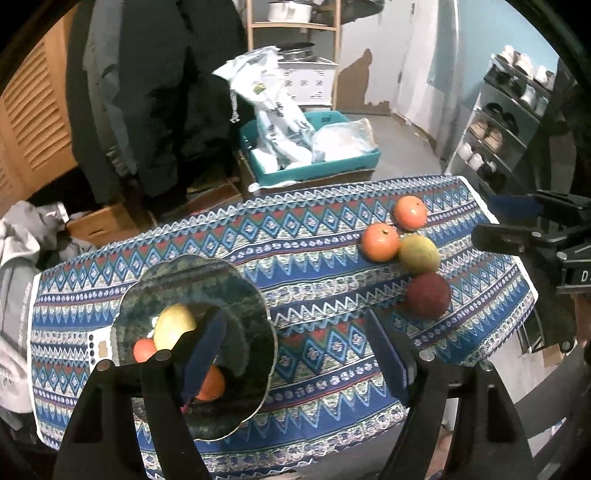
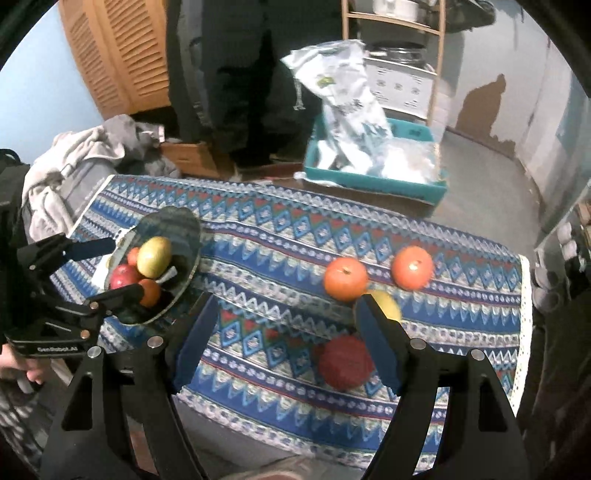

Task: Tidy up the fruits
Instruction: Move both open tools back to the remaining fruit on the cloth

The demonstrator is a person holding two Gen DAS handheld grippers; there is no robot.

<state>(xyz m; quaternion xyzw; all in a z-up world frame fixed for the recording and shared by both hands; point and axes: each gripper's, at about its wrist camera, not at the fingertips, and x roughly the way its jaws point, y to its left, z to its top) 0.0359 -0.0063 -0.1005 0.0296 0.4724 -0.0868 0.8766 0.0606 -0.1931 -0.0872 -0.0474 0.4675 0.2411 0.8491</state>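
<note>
A dark glass plate (image 1: 236,295) (image 2: 184,225) sits on the left of the patterned tablecloth (image 1: 314,240) and holds a yellow-green fruit (image 1: 173,325) (image 2: 154,256), a red apple (image 2: 122,277) and small orange fruits (image 1: 212,384) (image 2: 150,291). On the right lie two oranges (image 1: 380,242) (image 1: 410,212) (image 2: 345,277) (image 2: 412,266), a yellow-green fruit (image 1: 419,253) (image 2: 388,302) and a dark red fruit (image 1: 428,295) (image 2: 345,362). My left gripper (image 1: 295,347) (image 2: 118,266) is open and empty, its left finger over the plate. My right gripper (image 2: 288,332) (image 1: 491,218) is open and empty, just in front of the dark red fruit.
A teal crate (image 1: 310,166) (image 2: 373,177) with plastic bags stands on the floor beyond the table. A shoe rack (image 1: 506,122) is at the right, clothes (image 2: 74,166) lie left of the table, and a wooden shelf (image 1: 295,26) stands behind.
</note>
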